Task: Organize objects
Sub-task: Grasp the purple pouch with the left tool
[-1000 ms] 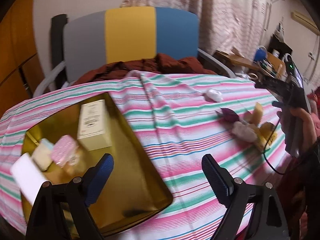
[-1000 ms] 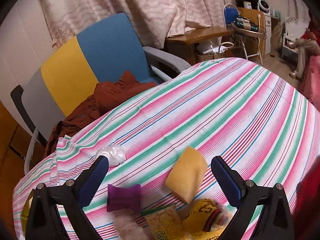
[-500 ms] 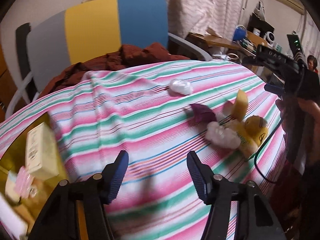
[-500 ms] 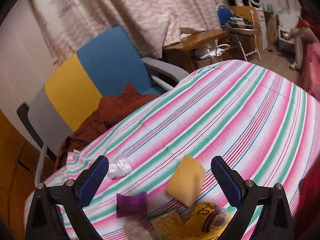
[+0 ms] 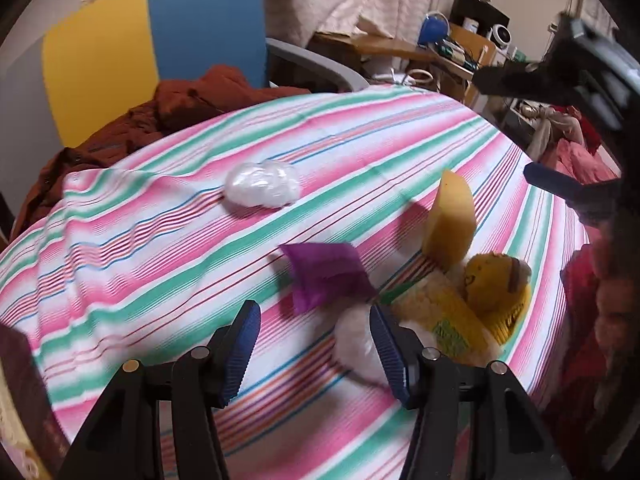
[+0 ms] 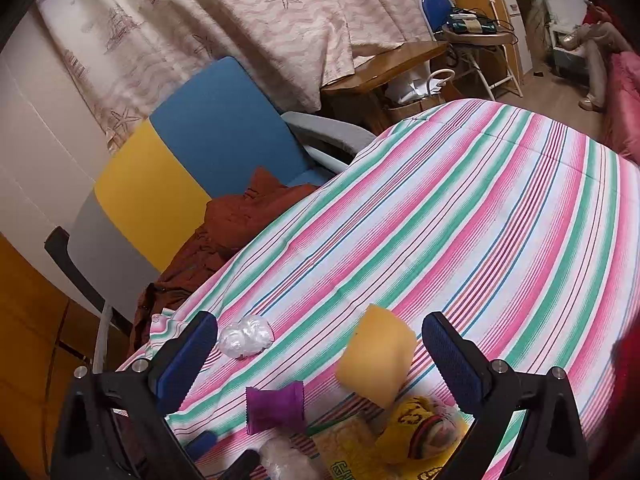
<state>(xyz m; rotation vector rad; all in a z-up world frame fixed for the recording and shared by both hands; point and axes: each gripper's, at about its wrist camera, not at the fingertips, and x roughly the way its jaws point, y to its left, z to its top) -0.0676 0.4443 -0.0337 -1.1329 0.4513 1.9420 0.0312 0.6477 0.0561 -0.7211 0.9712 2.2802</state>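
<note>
A pile of small objects lies on the striped tablecloth (image 5: 160, 240): a purple packet (image 5: 326, 276), a yellow sponge (image 5: 452, 220) standing on edge, a yellow printed packet (image 5: 440, 312), a yellow knitted item (image 5: 496, 284) and a pale bag (image 5: 356, 348). My left gripper (image 5: 314, 344) is open just short of the purple packet, its right finger against the pale bag. My right gripper (image 6: 320, 356) is open above the pile, with the sponge (image 6: 376, 360) and purple packet (image 6: 276, 402) in front of it. A white crumpled plastic wad (image 6: 246, 336) lies apart.
A chair (image 6: 200, 140) with grey, yellow and blue panels stands behind the table, a rust-red garment (image 6: 240, 220) heaped on it. The right gripper (image 5: 504, 124) and the hand holding it fill the right edge of the left wrist view. Furniture stands beyond the table.
My left gripper swung right, away from the gold tray of boxes, to the pile, and its fingers narrowed. The tray has left its view. The right gripper has barely moved.
</note>
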